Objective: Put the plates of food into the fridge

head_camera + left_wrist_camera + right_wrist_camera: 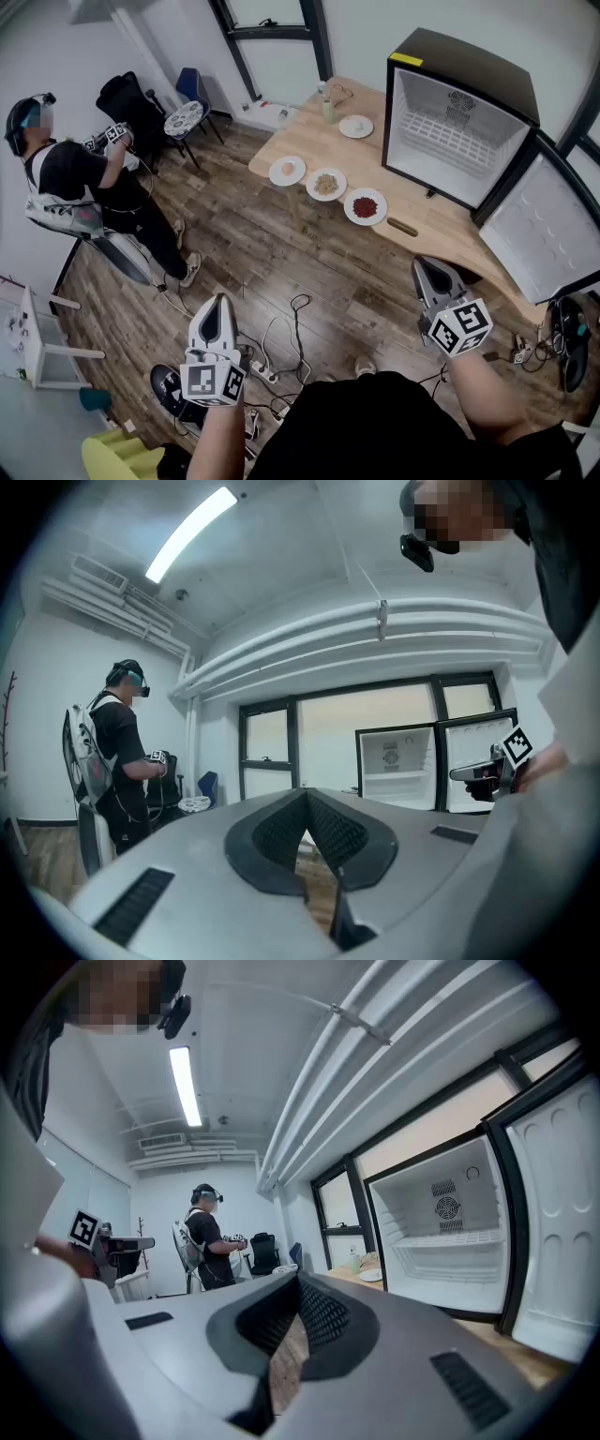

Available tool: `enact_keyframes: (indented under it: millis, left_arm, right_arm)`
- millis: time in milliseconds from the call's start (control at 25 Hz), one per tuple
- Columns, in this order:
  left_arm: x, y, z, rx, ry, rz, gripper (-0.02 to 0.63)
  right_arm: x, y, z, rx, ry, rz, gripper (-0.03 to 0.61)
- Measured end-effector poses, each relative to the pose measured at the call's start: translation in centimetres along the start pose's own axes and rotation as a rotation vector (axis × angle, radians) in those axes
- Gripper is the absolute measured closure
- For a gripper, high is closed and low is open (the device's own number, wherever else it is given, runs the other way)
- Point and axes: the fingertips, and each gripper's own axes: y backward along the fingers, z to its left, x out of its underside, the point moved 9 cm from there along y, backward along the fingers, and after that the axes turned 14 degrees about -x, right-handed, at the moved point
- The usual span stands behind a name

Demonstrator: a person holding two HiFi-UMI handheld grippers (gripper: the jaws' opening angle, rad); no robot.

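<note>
Light wooden table (pixel 427 239) ahead holds the white plate of red food (pixel 365 206); your left gripper (pixel 217 305) and right gripper (pixel 429 270) are closed, empty: open one, approach its rim level.

The person wears a black top (pixel 375 431), seen at the bottom of the head view. The left gripper (pixel 220 302) and right gripper (pixel 424 269) are pale grey wedges with dark ribbed pads (pixel 277 834). Each carries a cube (pixel 461 327) of black-and-white square markers.

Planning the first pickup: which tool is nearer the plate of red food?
Right. The right tool is just below-right of the red-food plate, at the edge of the table; the left tool is far lower-left, over the floor.
</note>
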Motion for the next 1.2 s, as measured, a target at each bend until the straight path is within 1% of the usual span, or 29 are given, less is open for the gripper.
enact_keyframes:
  millis: [120, 200, 280, 360, 520, 600, 680, 760, 840, 1040, 1200]
  left_arm:
    - [-0.8, -1.4, -0.5, -0.019, -0.013, -0.029, 0.611]
    - [-0.9, -2.3, -1.2, -0.024, -0.001, -0.041, 0.611]
    - [-0.4, -2.6, -2.2, -0.023, 0.021, -0.027, 0.611]
    - [0.5, -2.4, -3.1, -0.016, 0.024, -0.002, 0.611]
    - [1.4, -2.8, -3.1, -0.015, 0.0, 0.025, 0.611]
    - [1.6, -3.6, -2.6, -0.012, -0.019, 0.018, 0.611]
    - [1.9, -5.1, -2.1, -0.003, -0.03, 0.008, 0.611]
    - [2.1, -7.3, -2.0, 0.017, -0.024, -0.008, 0.611]
    - [2.2, -9.9, -2.0, 0.05, -0.019, -0.027, 0.611]
    - [1.9, -16.9, -1.7, 0.179, -0.037, -0.058, 0.611]
    - [3.1, -22.3, -1.5, 0.286, -0.042, -0.031, 0.611]
  right_arm:
    - [-0.2, -0.6, -1.5, -0.013, 0.007, -0.008, 0.56]
    - [-0.1, -1.1, -2.5, -0.031, 0.023, -0.008, 0.56]
    - [0.4, -1.6, -3.5, -0.041, 0.02, -0.003, 0.56]
    - [1.2, -2.1, -4.3, -0.041, -0.009, 0.003, 0.56]
    - [2.0, -3.4, -4.9, -0.064, -0.036, -0.006, 0.56]
    - [1.9, -4.2, -5.1, -0.073, -0.047, -0.034, 0.56]
    - [1.5, -5.1, -5.2, -0.061, -0.028, -0.039, 0.56]
    - [1.1, -5.9, -5.7, -0.031, 0.004, -0.035, 0.56]
    - [0.9, -6.6, -6.4, 0.02, 0.005, -0.038, 0.56]
    - [0.3, -8.5, -7.2, 0.134, 0.006, -0.018, 0.56]
    - [0.5, -10.7, -7.8, 0.248, -0.018, 0.002, 0.56]
